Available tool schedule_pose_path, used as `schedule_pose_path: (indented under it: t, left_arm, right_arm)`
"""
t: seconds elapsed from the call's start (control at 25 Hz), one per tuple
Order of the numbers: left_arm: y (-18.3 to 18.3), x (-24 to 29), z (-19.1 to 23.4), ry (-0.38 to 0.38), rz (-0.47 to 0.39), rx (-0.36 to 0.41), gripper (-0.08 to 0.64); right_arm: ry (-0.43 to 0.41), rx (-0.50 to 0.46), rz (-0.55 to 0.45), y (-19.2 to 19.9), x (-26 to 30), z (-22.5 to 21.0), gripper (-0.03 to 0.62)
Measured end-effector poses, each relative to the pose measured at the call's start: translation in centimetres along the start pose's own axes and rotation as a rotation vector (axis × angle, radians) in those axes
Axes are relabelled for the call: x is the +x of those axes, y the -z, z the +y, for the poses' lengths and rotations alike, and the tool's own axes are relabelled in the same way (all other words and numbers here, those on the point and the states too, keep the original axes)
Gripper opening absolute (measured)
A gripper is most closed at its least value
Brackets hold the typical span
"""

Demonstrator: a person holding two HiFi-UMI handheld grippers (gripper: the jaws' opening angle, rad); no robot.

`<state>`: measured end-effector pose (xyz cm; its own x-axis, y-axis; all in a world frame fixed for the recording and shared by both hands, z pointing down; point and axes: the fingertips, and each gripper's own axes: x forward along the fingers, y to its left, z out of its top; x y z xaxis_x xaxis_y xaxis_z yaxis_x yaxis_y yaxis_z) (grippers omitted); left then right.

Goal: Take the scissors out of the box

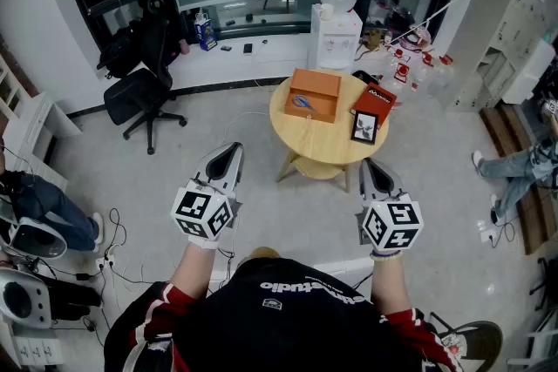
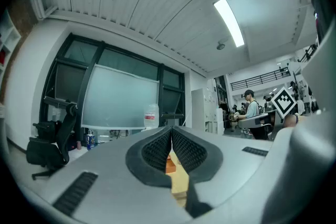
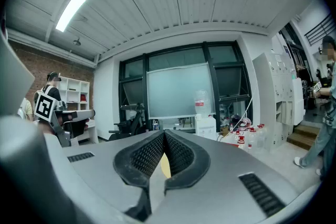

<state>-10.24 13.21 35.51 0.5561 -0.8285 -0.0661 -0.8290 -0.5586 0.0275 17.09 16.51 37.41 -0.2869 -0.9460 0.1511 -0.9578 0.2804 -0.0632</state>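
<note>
An orange-brown box (image 1: 313, 95) with blue-handled scissors (image 1: 302, 101) lying on its lid sits on the left half of a round wooden table (image 1: 327, 144) ahead of me. My left gripper (image 1: 227, 156) is held over the floor, short of the table and to its left, jaws shut and empty. My right gripper (image 1: 374, 172) hangs just short of the table's near right edge, also shut with nothing in it. In the left gripper view the gripper (image 2: 171, 130) has its pads meeting, and a sliver of the box (image 2: 171, 164) shows in the gap lower down. In the right gripper view the gripper (image 3: 163, 135) has its tips touching.
On the table's right side stand a red book (image 1: 374, 103) and a small framed picture (image 1: 364, 127). A black office chair (image 1: 139, 94) stands left of the table, a water dispenser (image 1: 336, 13) behind it. People sit at the far left and right. Cables lie on the floor.
</note>
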Motion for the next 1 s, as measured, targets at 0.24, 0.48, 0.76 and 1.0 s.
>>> schedule_pose_path:
  t: [0.24, 0.48, 0.76, 1.0]
  left_arm:
    - [-0.9, 0.1, -0.8, 0.015, -0.010, -0.006, 0.021]
    - [-1.0, 0.2, -1.2, 0.027, -0.007, -0.004, 0.021]
    - [-1.2, 0.0, -1.5, 0.034, -0.005, -0.007, 0.021]
    - [-0.8, -0.3, -1.3, 0.037, -0.007, -0.070, 0.021]
  right_arm:
    - [0.000, 0.000, -0.015, -0.6, -0.5, -0.3, 0.028]
    - [0.000, -0.006, -0.024, -0.8, -0.7, 0.1, 0.028]
    - [0.008, -0.010, -0.033, -0.9, -0.9, 0.1, 0.028]
    - [0.009, -0.002, -0.009, 0.0, -0.8, 0.0, 0.028]
